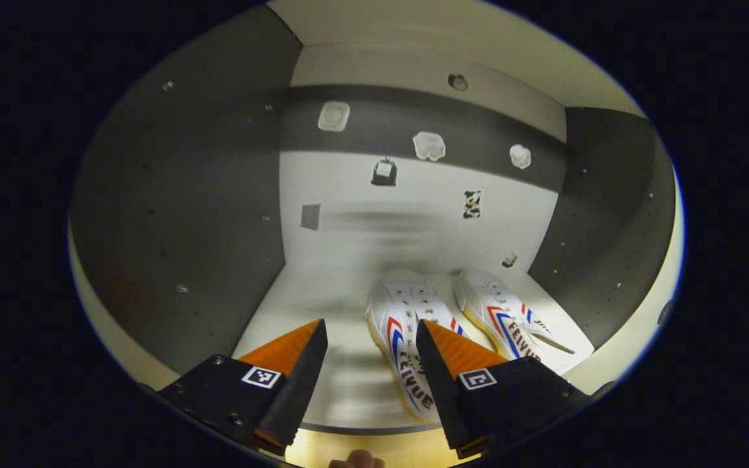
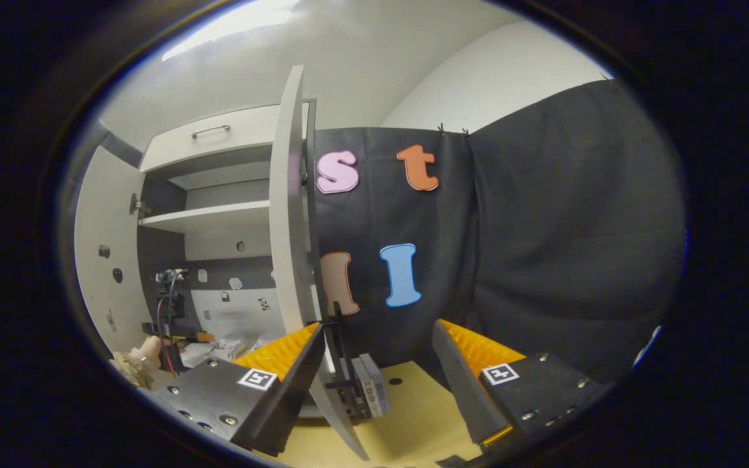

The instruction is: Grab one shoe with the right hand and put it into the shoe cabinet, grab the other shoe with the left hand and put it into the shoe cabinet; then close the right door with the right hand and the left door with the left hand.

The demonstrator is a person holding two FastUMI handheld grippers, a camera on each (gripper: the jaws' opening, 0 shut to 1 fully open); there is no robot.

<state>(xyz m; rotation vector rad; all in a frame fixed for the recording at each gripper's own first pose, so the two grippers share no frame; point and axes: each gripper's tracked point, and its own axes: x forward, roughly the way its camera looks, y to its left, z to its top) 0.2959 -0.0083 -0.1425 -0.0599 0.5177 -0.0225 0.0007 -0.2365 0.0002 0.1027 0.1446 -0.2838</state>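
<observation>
1. You are looking into the shoe cabinet (image 1: 413, 214) in the left gripper view: its pale back wall, dark side walls and light floor are taking up most of that view, and small stickers are dotting the back wall.
2. In the right gripper view the right door (image 2: 290, 214) is standing wide open, seen nearly edge-on, with the booth's black cloth wall (image 2: 543, 247) hanging behind it; the left door (image 2: 105, 253) is also swung open at the far left.
3. Both shoes are sitting inside the cabinet on its floor, side by side towards the right: the nearer shoe (image 1: 407, 338) is lying just ahead of your left tool, and the farther shoe (image 1: 511, 318) is resting next to the right side wall. The two are close together, though you cannot tell whether they are touching.
4. Your left gripper (image 1: 371, 351) is spread wide and gripping nothing; its right finger is overlapping the nearer shoe in the view.
5. Your right gripper (image 2: 378, 354) is likewise released and empty, with the lower edge of the right door showing between its fingers.
</observation>
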